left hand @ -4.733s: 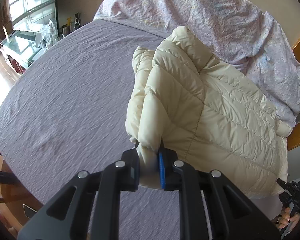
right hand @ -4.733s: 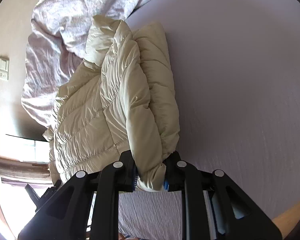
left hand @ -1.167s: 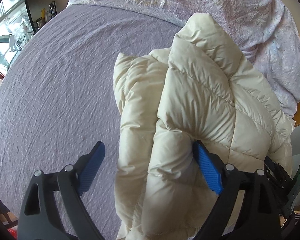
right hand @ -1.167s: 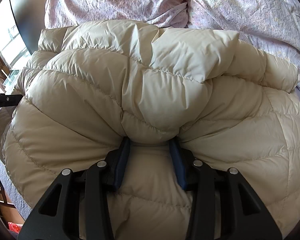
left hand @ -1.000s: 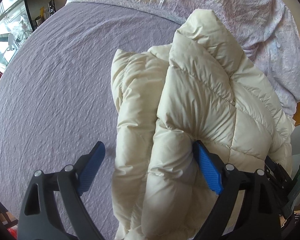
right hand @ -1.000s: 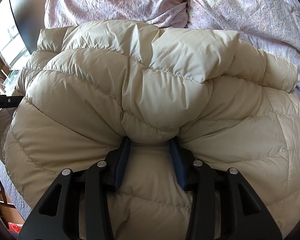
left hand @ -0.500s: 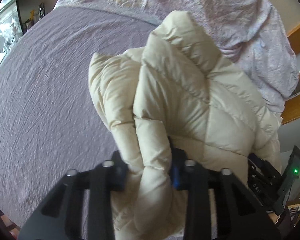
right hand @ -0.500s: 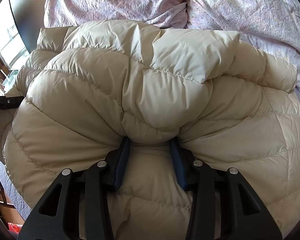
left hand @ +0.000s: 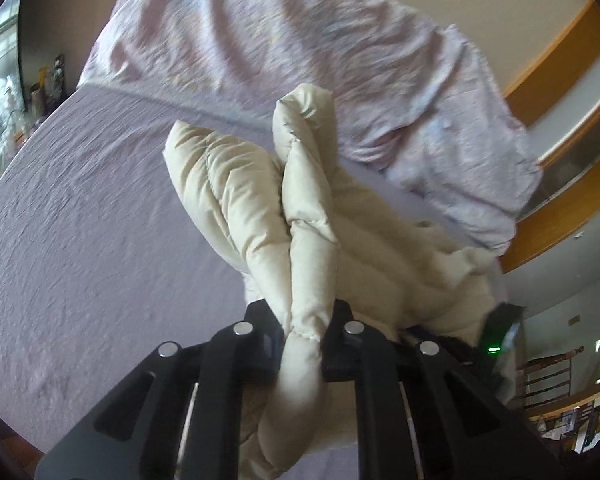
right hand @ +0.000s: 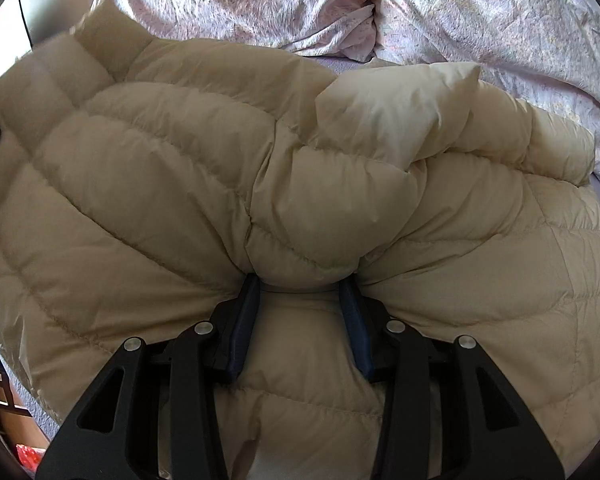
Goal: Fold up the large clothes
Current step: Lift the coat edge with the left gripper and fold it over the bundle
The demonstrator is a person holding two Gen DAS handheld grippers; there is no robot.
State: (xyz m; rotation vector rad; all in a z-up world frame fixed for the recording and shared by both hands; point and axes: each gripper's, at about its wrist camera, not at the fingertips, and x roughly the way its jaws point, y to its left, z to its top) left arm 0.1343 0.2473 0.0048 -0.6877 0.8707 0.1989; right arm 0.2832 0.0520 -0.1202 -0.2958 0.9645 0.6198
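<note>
**padded_pete:** So what did your left cam show at that point?

**rig_remote:** From where I sat, the left gripper (left hand: 302,344) had a thick fold of the cream puffer jacket (left hand: 236,200) wedged between its jaws, which were closing on it, pads already squeezing the fabric. The jacket ran straight ahead of the fingertips and off to the right of them, draped over the purple bedsheet (left hand: 80,220). Beyond it, further out front, was the crumpled floral duvet (left hand: 300,40). Picture was a bit smeared. Low on the right of the gripper I caught a black device with a green light (left hand: 494,346), half tucked behind the jacket.

**padded_pete:** And the right one?

**rig_remote:** The right gripper (right hand: 300,292) was partway closed, its blue pads (right hand: 244,320) pinching a fat bulge of the same jacket (right hand: 140,200) right at the tips. Jacket basically filled everything ahead and to both sides of it. Same floral duvet (right hand: 460,12) was bunched up past the far edge, with a sliver of bedsheet (right hand: 340,62) between.
</note>
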